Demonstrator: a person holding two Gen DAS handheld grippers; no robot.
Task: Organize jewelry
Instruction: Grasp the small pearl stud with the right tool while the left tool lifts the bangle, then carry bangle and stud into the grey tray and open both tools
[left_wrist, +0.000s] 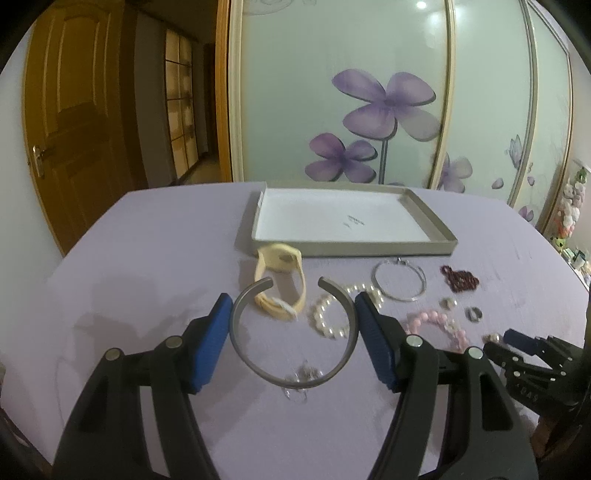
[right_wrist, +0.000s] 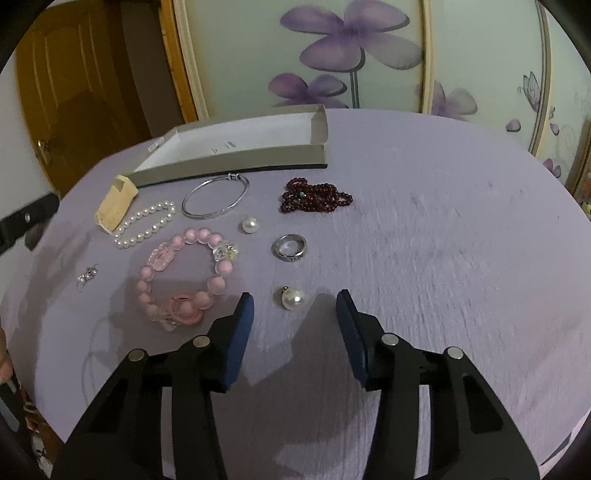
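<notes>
While the left hand-held gripper (left_wrist: 293, 325) is holding a grey cuff bracelet (left_wrist: 293, 332) across its width above the table (left_wrist: 155, 258), it should be travelling level toward the empty tray (left_wrist: 343, 251); the right hand-held gripper (right_wrist: 294, 325) is hovering wide near a pearl (right_wrist: 290, 298).

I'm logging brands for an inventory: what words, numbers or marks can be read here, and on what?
None can be read with certainty.
Small dark print inside the grey box: too small.
Engraving on the silver ring: blurred.
Marks on the thin silver bangle: unreadable.
Embossed letters on the right gripper body in the left wrist view: too faint.
</notes>
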